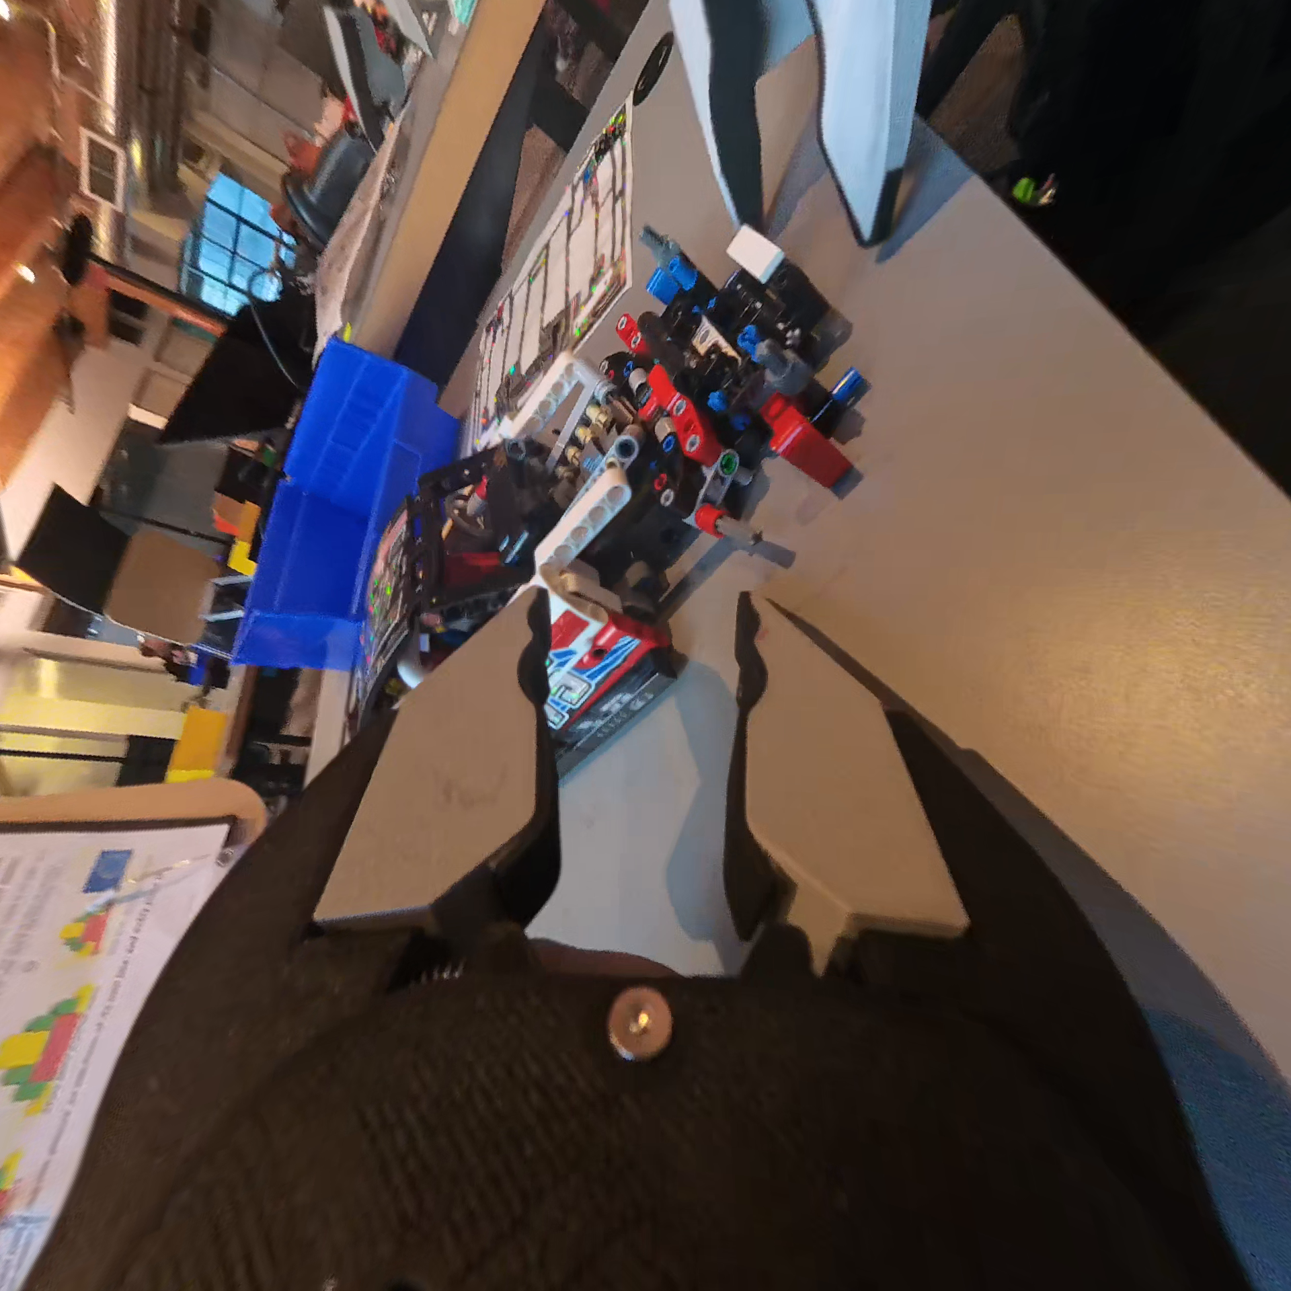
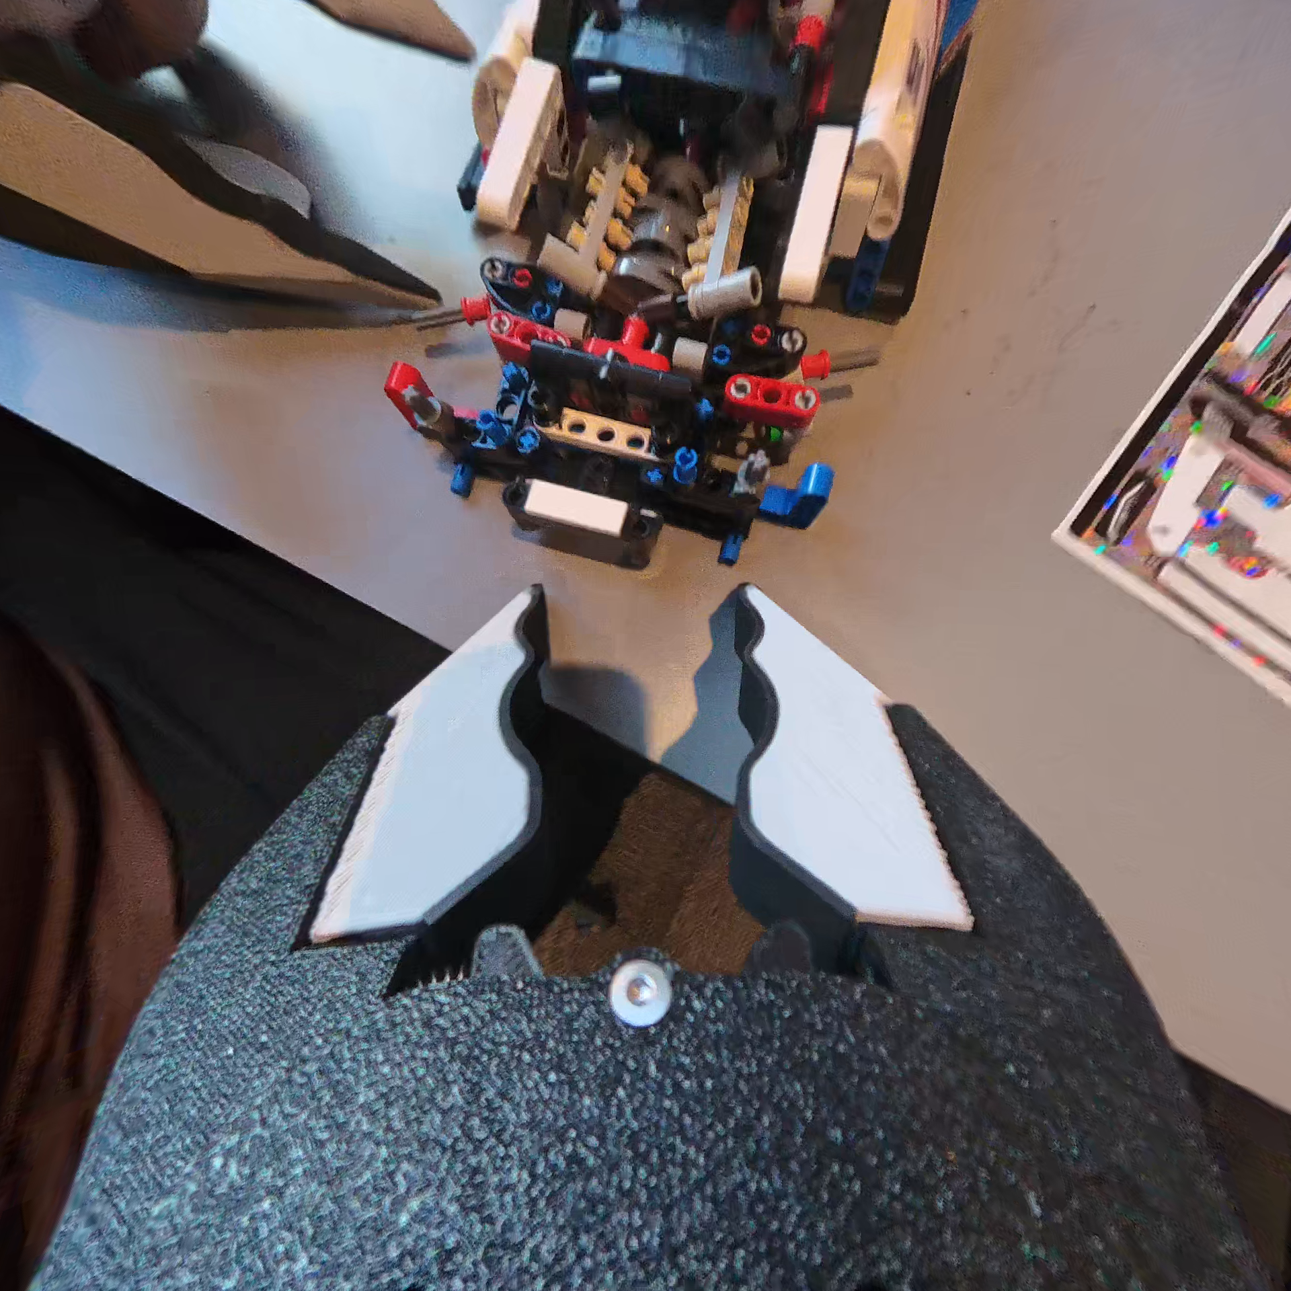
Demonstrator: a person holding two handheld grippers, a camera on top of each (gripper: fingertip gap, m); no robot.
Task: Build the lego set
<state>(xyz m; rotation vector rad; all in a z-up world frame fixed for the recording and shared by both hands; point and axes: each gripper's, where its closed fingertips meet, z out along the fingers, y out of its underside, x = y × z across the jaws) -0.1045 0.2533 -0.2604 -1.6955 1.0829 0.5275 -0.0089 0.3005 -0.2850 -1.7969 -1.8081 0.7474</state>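
two grippers, left gripper (image 1: 639, 608) and right gripper (image 2: 639, 601), both with fingers spread and empty, flank the half-built lego model (image 2: 650, 363) on the table (image 2: 978, 768). it looks light, rigid, snag-prone; grip the solid black frame, not protruding pins.

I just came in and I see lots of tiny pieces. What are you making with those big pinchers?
A person holds two pinchers over a table with a half-built lego model on it. The right gripper is open and empty, pointing at the model's near end. The left gripper is open and empty too, beside the model's side. An instruction sheet lies behind the model, and a blue bin sits nearby. Nothing is picked up now.
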